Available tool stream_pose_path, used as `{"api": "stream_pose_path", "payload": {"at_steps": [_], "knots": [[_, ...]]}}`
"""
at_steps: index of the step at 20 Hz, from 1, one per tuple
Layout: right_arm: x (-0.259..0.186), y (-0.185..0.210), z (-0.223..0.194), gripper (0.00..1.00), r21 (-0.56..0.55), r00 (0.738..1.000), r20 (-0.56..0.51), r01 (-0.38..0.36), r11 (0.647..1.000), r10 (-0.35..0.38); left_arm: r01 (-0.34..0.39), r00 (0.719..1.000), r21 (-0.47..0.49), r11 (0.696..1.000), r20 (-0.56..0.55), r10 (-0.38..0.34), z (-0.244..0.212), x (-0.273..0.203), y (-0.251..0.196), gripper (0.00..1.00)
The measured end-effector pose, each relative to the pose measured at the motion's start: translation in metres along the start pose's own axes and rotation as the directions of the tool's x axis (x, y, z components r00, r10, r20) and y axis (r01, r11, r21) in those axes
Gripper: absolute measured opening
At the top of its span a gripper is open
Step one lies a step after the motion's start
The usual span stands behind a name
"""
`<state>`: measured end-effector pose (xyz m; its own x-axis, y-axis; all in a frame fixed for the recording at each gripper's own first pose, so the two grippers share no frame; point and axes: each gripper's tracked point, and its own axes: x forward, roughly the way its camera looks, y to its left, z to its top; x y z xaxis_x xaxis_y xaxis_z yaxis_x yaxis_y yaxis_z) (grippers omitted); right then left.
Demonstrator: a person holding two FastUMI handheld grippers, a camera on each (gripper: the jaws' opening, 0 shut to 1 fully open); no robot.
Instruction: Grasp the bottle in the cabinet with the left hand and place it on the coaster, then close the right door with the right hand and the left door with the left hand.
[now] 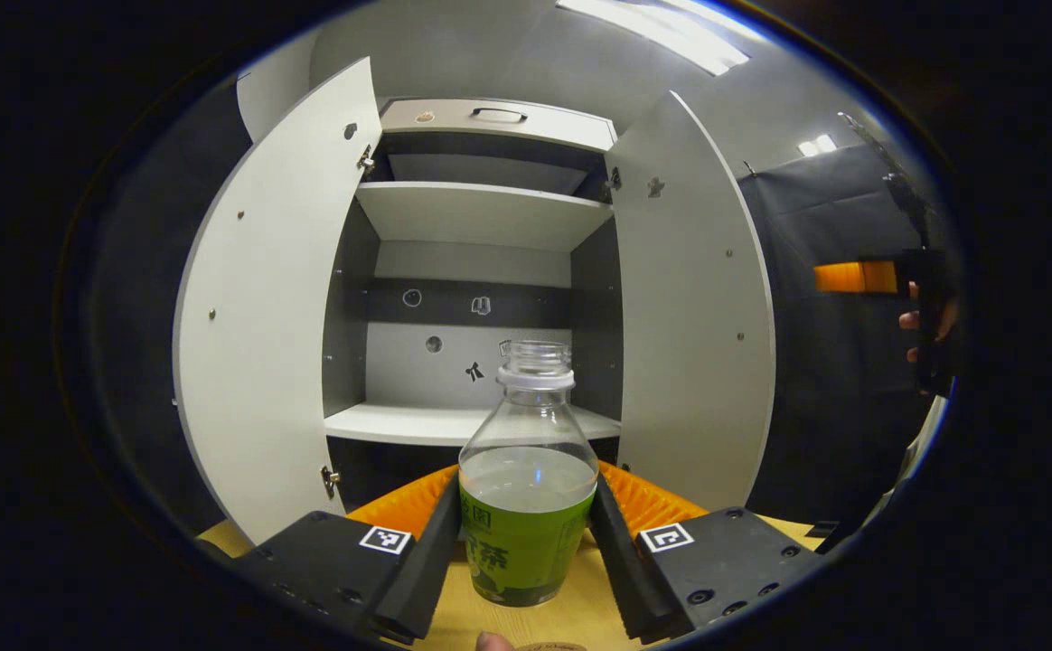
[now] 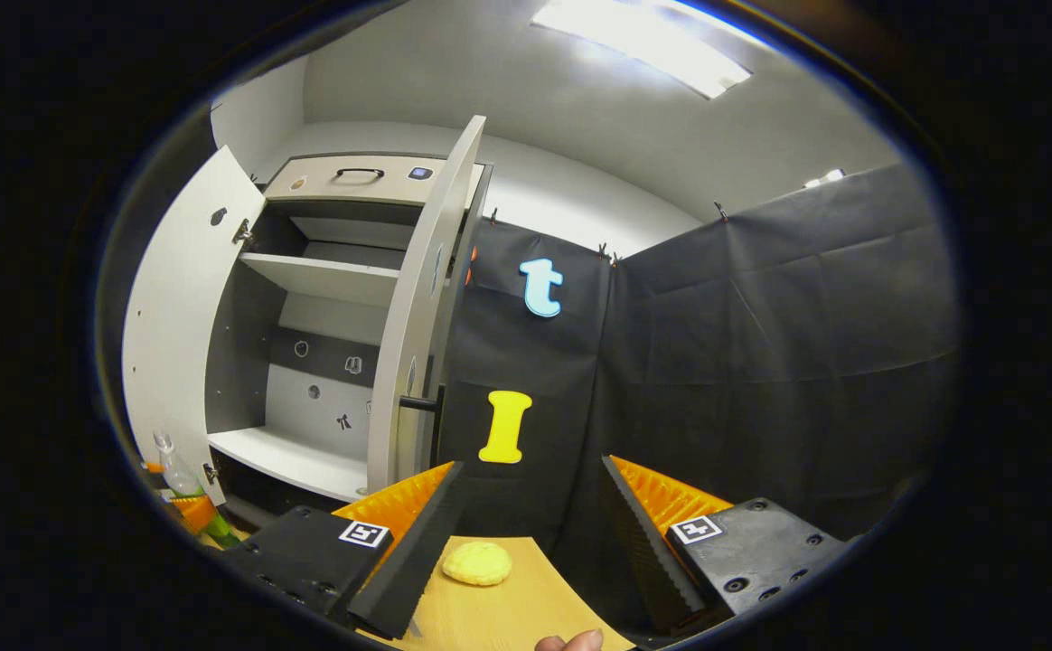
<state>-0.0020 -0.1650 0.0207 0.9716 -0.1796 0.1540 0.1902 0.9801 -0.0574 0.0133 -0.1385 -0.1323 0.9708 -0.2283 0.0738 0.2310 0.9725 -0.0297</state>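
Left gripper view: your left gripper (image 1: 526, 533) pinches the bottle (image 1: 528, 479) at lower centre, upright above the counter (image 1: 571, 615), outside the open cabinet (image 1: 481, 217). It's uncapped, so tilting it could spill the liquid. Your right gripper (image 2: 526, 524) is spread, holding nothing, low in the right gripper view.

Wooden table (image 2: 508, 606) carries a yellow sponge (image 2: 476, 562).

Bottle (image 1: 528, 470) – clear glossy plastic; table (image 1: 571, 619) – pale wood grain
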Motion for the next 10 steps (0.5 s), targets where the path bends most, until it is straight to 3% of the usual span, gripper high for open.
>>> {"api": "stream_pose_path", "payload": {"at_steps": [3,6,10], "knots": [[0.008,-0.012,-0.002,0.96,0.028,0.999,-0.008,0.043,0.999,-0.043,-0.035,0.999,-0.025,0.999,-0.035,0.034,-0.046,-0.023,-0.009,0.77],[0.018,-0.018,-0.012,0.97,0.111,0.997,-0.044,0.062,0.992,-0.058,-0.035,0.997,-0.046,0.998,-0.076,0.031,-0.090,-0.043,-0.019,0.77],[0.027,-0.024,-0.017,0.97,0.130,0.996,-0.054,0.071,0.989,-0.064,-0.030,0.995,-0.062,0.998,-0.098,0.024,-0.134,-0.052,-0.024,0.77]]}}
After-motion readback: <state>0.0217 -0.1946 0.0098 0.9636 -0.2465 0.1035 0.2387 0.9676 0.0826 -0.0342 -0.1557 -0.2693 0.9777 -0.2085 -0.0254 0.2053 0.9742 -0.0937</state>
